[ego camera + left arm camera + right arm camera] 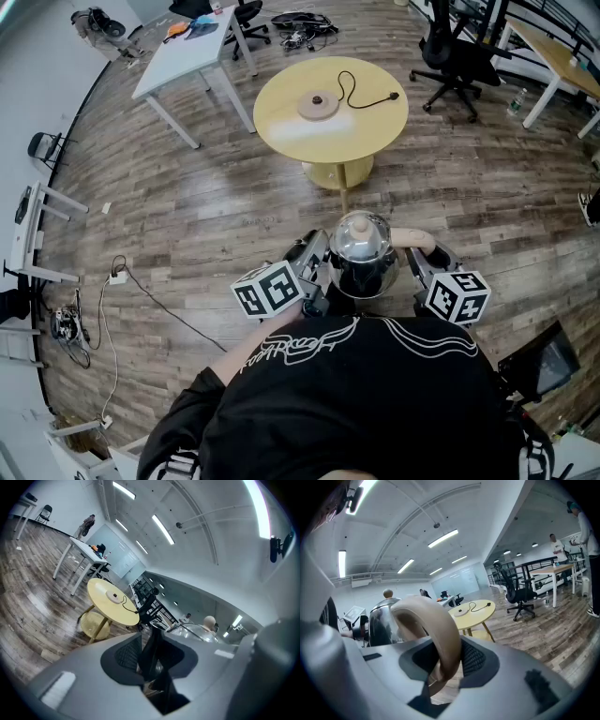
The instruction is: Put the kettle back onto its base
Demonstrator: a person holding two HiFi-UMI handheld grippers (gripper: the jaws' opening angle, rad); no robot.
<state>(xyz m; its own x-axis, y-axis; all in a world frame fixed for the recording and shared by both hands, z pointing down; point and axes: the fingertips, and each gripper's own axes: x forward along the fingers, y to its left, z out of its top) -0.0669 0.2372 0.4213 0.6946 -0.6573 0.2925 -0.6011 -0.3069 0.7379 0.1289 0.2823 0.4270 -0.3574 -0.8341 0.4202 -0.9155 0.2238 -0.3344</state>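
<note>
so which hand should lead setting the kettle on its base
Right, probably: the right gripper has its fingers shut on the kettle's handle, while the left gripper only pinches a thin dark part. The base sits ahead on the round table.

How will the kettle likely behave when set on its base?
The kettle looks like rigid polished metal, probably slippery on its body, so the curved handle seems the safer hold. Tall and rounded, it may tip if landed off-centre on the small base.
</note>
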